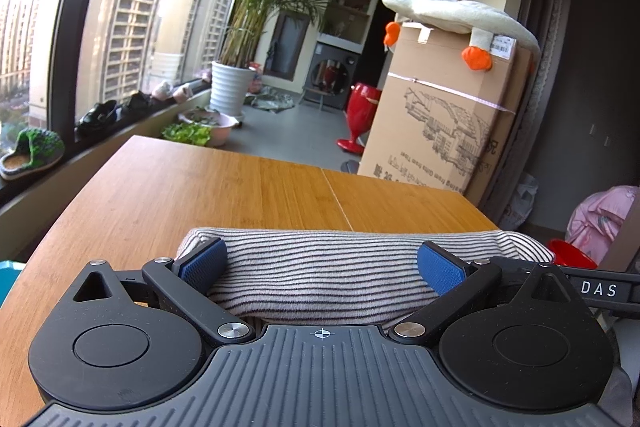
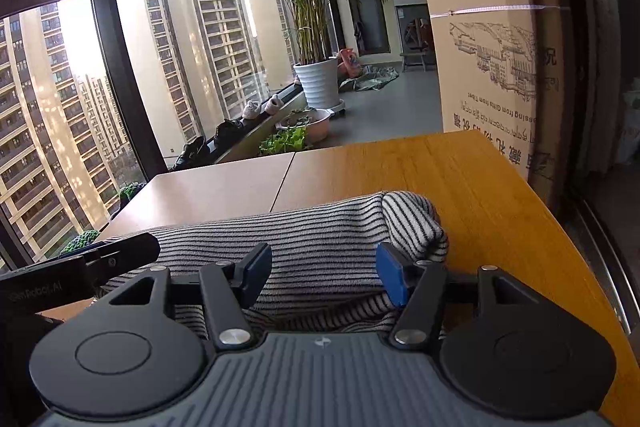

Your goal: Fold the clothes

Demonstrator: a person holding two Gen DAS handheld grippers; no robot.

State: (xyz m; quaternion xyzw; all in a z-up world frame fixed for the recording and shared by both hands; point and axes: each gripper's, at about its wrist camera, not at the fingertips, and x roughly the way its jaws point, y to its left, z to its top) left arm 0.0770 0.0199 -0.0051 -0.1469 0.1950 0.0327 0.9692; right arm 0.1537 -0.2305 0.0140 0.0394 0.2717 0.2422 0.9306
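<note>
I had the black-and-white striped knit garment (image 1: 316, 267) lying as a thick folded roll at the near edge of the wooden bench (image 1: 240, 187), with my left gripper (image 1: 322, 263) spread wide around it, jaws clear of the cloth. My right gripper (image 2: 324, 273) stood half open at the roll's 3 o'clock end, and I could not tell whether it pinched the cloth. I judged that uneven closing could drag the roll off the near edge or spring the fold open.

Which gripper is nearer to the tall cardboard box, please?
Right. The right gripper works the striped garment's end on the cardboard box's side; the left gripper sits at the window end.
</note>
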